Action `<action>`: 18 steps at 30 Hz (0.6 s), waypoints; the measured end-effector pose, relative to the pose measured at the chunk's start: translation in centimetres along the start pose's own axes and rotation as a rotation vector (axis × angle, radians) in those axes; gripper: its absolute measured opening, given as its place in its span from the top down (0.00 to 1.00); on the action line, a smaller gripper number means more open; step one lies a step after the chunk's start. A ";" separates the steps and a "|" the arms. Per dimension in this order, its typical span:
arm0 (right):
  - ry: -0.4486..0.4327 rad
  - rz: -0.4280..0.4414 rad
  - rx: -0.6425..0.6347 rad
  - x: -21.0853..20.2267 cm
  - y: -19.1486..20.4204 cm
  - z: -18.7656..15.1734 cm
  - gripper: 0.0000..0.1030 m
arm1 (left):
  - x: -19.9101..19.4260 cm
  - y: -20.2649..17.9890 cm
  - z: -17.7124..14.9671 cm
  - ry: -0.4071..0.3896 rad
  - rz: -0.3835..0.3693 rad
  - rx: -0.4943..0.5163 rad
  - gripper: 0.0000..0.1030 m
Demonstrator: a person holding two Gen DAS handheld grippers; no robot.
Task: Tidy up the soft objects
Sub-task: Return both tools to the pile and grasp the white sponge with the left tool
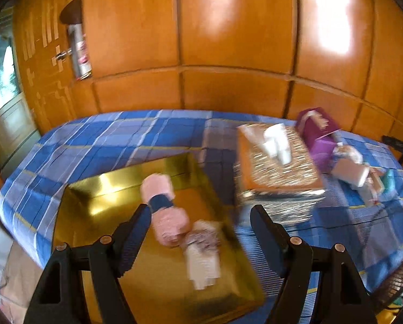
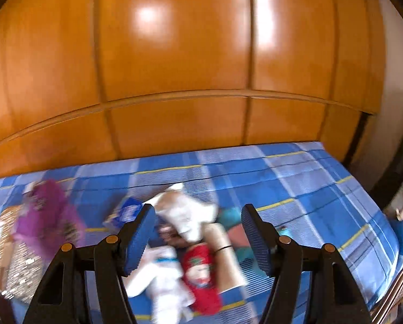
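Note:
In the left wrist view a gold tray (image 1: 99, 189) lies on the blue plaid bed. A pink rolled cloth with a dark band (image 1: 162, 210) and a pale patterned cloth (image 1: 201, 256) lie in it. My left gripper (image 1: 200, 225) hangs open above them, holding nothing. In the right wrist view my right gripper (image 2: 198, 226) is open over a pile of soft items: a white cloth (image 2: 186, 216), a red piece with a printed figure (image 2: 201, 278), a white and blue piece (image 2: 163, 278), a tan roll (image 2: 223, 253) and a teal cloth (image 2: 229, 217). Nothing is gripped.
A glittery box (image 1: 279, 162) with white tissue stands right of the tray. A purple box (image 1: 318, 132) (image 2: 47, 216) lies beyond it. A small blue packet (image 2: 126, 213) is on the bed (image 2: 296, 189). Wooden wardrobe doors (image 1: 228, 40) rise behind the bed. The picture is blurred.

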State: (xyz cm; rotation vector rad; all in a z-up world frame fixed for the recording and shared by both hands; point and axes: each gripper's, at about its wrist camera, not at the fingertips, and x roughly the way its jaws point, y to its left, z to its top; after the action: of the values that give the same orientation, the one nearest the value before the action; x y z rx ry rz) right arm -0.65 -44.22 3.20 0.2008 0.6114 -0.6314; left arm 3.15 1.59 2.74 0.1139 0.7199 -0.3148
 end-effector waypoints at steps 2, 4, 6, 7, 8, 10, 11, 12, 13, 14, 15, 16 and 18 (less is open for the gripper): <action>0.012 -0.026 0.060 1.0 -1.9 -0.3 0.35 | -1.0 -1.8 1.0 -0.026 -0.055 0.041 0.26; 0.056 -0.012 0.128 1.9 -3.2 -0.5 0.35 | -1.6 -3.6 1.9 -0.050 -0.086 0.092 0.26; 0.074 0.010 0.205 2.1 -4.7 -0.6 0.35 | -1.8 -6.0 2.8 -0.066 -0.126 0.144 0.26; 0.077 0.013 0.228 2.1 -5.2 -0.6 0.35 | -1.7 -7.4 3.3 -0.066 -0.148 0.169 0.26; 0.084 0.023 0.260 2.1 -5.9 -0.7 0.35 | -1.5 -8.7 3.8 -0.062 -0.170 0.191 0.26; 0.104 0.047 0.317 2.3 -6.8 -1.0 0.35 | -0.8 -11.3 4.8 -0.047 -0.213 0.233 0.26; 0.114 0.058 0.342 2.4 -7.2 -1.1 0.35 | -0.7 -12.1 4.9 -0.043 -0.228 0.246 0.26; 0.123 0.067 0.363 2.5 -7.5 -1.2 0.35 | -0.3 -13.5 5.3 -0.030 -0.249 0.266 0.27; 0.130 0.076 0.382 2.7 -7.8 -1.3 0.35 | 0.1 -14.7 5.5 -0.013 -0.269 0.283 0.30; 0.141 0.088 0.405 2.8 -8.2 -1.4 0.35 | 0.6 -15.9 5.7 0.004 -0.292 0.299 0.32; 0.148 0.096 0.419 3.0 -8.4 -1.5 0.35 | 1.1 -17.2 5.9 0.023 -0.316 0.313 0.33; 0.156 0.104 0.432 3.2 -8.5 -1.5 0.35 | 1.7 -18.7 6.1 0.050 -0.346 0.326 0.34; 0.170 0.125 0.459 3.3 -8.8 -1.7 0.35 | 2.9 -21.0 6.3 0.102 -0.403 0.331 0.36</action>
State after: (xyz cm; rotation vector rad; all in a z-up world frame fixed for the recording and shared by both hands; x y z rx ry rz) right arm -4.69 -52.28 -0.09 0.7224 0.6051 -0.6307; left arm 2.43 -20.32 5.65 0.3012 0.7854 -0.8180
